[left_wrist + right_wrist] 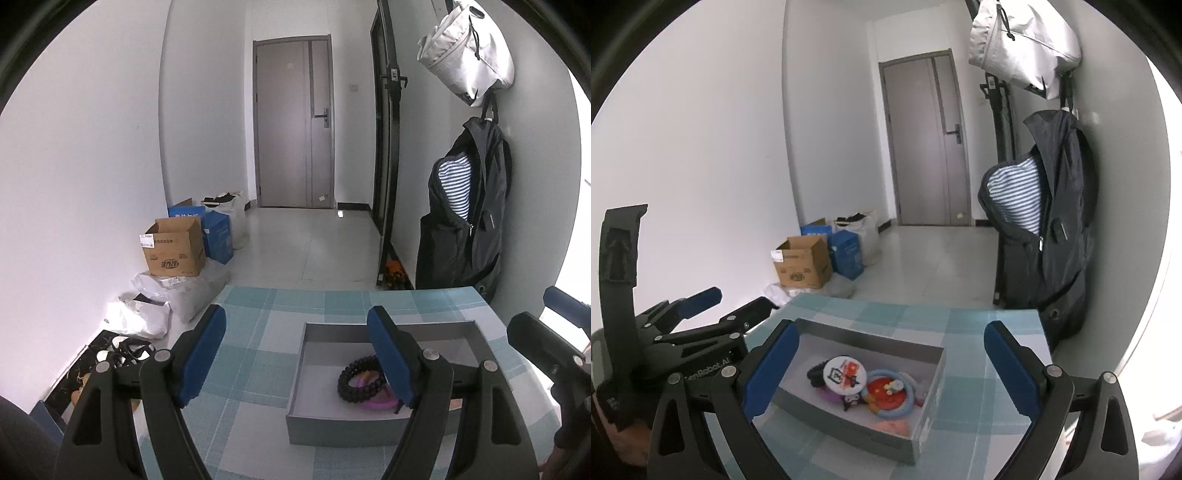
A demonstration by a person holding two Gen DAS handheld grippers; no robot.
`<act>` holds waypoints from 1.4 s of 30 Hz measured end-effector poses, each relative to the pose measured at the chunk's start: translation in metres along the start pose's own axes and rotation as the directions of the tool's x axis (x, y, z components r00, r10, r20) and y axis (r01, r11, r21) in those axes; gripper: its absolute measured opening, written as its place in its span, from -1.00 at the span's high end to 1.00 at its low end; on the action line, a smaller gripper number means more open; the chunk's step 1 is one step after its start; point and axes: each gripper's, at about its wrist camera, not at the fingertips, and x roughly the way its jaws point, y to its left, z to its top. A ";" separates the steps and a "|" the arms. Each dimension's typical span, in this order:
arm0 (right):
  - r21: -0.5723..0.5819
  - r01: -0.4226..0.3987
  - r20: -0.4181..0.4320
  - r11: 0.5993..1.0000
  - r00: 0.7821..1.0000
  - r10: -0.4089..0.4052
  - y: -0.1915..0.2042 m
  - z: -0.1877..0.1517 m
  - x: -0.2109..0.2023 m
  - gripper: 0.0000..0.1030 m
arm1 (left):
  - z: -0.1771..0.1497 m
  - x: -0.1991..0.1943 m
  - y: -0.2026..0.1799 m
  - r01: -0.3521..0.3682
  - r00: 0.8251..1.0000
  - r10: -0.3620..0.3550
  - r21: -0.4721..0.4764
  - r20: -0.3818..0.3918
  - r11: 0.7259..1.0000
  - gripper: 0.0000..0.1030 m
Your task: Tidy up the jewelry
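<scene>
- Right claw (886, 373), blue-padded, is held spread wide, empty.
- Shallow grey rectangular tray (925, 398) on checked teal desk (971, 332) holds trinkets, straight ahead, slightly left.
- Left claw (295, 354) gapes empty, farther left.

Both grippers (295, 354) (890, 369) open, empty.

Shallow grey matt cardboard-like tray (929, 373) on a blue-green checked woven-textured tablecloth (258, 332); glossy black coiled plastic hair tie (354, 380) and glossy round printed badge (843, 374) inside. Gripper fingers: matt black plastic (blue rubbery pads (772, 373)).
</scene>
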 end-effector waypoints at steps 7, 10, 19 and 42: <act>-0.019 -0.010 -0.069 1.000 0.998 0.009 -0.001 -0.015 0.017 -0.96 | -0.009 0.007 -0.004 0.020 1.000 -0.020 0.021 -0.021 1.000 -0.46; -0.030 -0.017 -0.095 0.999 0.995 0.015 0.001 -0.022 0.023 -0.96 | -0.014 0.013 -0.006 0.022 0.999 -0.021 0.031 -0.038 0.999 -0.46; -0.007 -0.034 -0.122 0.999 0.992 0.033 -0.004 -0.024 0.028 -0.96 | -0.015 0.013 -0.007 0.037 0.999 -0.036 0.030 -0.037 0.999 -0.46; 0.002 -0.032 -0.136 0.999 0.990 0.032 -0.005 -0.023 0.029 -0.96 | -0.015 0.016 -0.012 0.052 0.998 -0.049 0.050 -0.048 0.997 -0.46</act>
